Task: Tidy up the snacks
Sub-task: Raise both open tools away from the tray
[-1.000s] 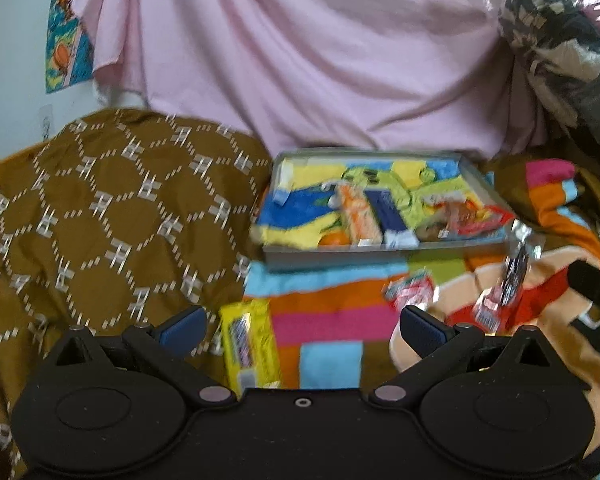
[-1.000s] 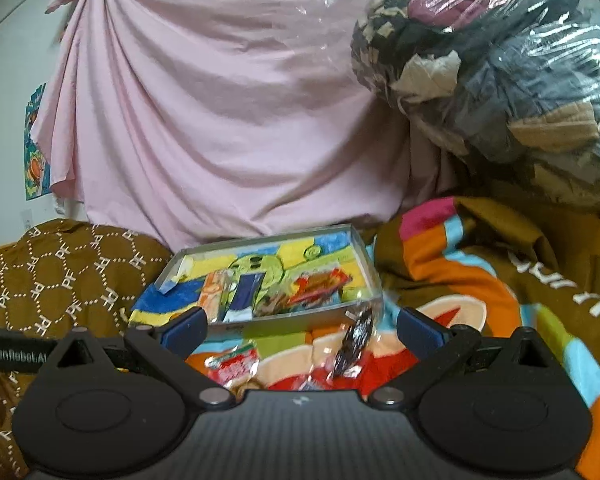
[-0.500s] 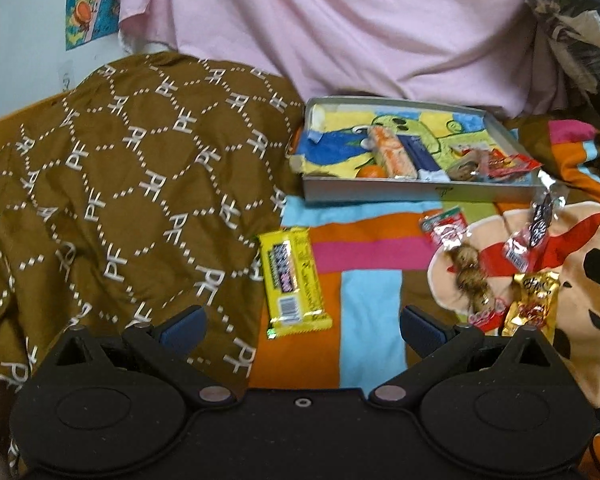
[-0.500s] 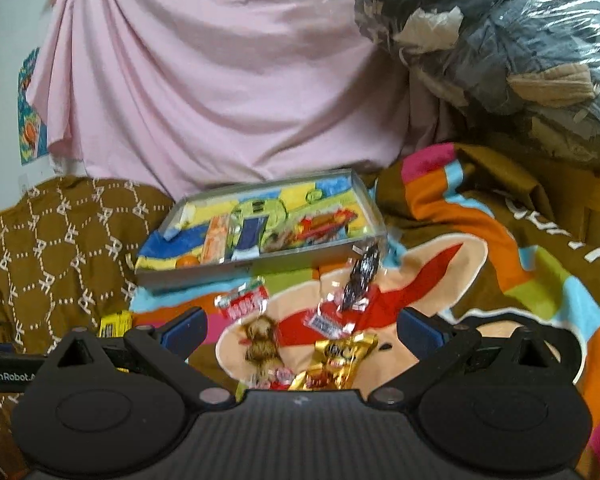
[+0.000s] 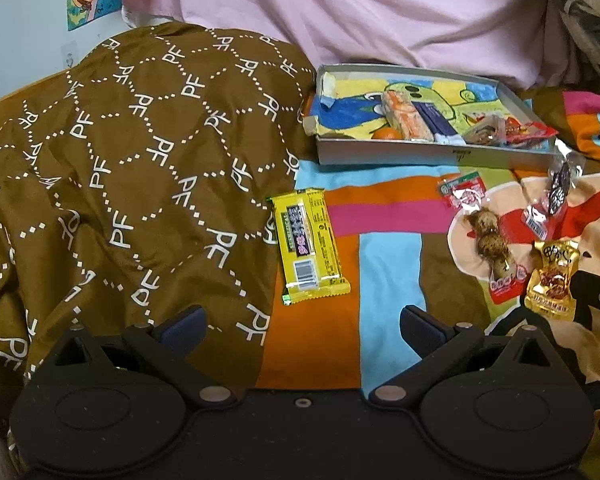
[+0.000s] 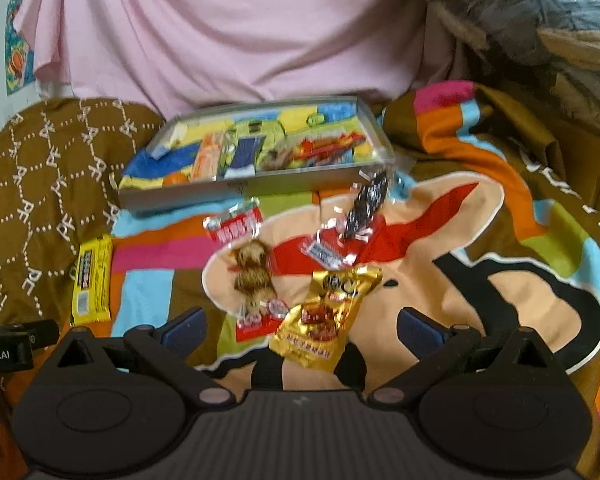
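Five loose snacks lay on the striped blanket (image 5: pixel 388 264) in front of the shallow tray (image 5: pixel 432 154), which already held several packets. Nearest the tray's front wall sat a red-and-white packet (image 6: pixel 235 226) and a dark clear-wrapped sweet (image 6: pixel 364 204); farther out from it were a brown skewer pack (image 6: pixel 255 280) and a gold pouch (image 6: pixel 326 320), and well off toward the tray's left corner lay a yellow bar (image 5: pixel 308 246). Both claws stood apart and empty: the left gripper (image 5: pixel 302 322) hung just short of the yellow bar, and the right gripper (image 6: pixel 300 322) was lined up on the gold pouch, whose lower end sat between its fingers. The sorting looked partly done, with a fresh pick being set up. Next would probably come a lowering onto the pouch, closing across its narrow width, since crinkly foil on soft bedding could slide or bunch.
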The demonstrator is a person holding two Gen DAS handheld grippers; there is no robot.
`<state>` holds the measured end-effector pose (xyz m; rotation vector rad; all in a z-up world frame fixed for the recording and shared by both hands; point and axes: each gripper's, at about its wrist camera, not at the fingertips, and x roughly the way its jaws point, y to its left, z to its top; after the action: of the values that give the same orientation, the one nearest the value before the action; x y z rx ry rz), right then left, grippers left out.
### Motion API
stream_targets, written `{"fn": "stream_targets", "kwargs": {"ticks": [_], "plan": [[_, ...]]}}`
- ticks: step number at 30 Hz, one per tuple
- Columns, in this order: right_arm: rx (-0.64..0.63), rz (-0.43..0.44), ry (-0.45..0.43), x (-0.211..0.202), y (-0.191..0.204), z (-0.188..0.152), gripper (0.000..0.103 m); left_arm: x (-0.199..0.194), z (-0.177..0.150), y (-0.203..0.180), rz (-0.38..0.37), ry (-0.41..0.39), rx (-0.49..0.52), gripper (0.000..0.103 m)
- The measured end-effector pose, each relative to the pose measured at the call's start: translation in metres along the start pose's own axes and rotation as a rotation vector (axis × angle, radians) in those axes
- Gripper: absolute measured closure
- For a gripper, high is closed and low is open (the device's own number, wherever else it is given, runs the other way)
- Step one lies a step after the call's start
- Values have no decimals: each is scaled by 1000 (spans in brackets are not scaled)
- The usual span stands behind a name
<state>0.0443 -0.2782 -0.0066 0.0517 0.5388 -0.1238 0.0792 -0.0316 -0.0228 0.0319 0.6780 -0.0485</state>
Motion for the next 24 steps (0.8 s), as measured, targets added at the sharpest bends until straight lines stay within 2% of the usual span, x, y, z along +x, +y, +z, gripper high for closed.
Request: {"fn": "stream_targets", "kwargs": {"ticks": [13,24], "plan": [[47,43,55,9,-17,13,0,17,6,-15,-55,39,24,1],[-68,83,124,40,-18,22,0,43,33,-37,-131,33,32,1]]}}
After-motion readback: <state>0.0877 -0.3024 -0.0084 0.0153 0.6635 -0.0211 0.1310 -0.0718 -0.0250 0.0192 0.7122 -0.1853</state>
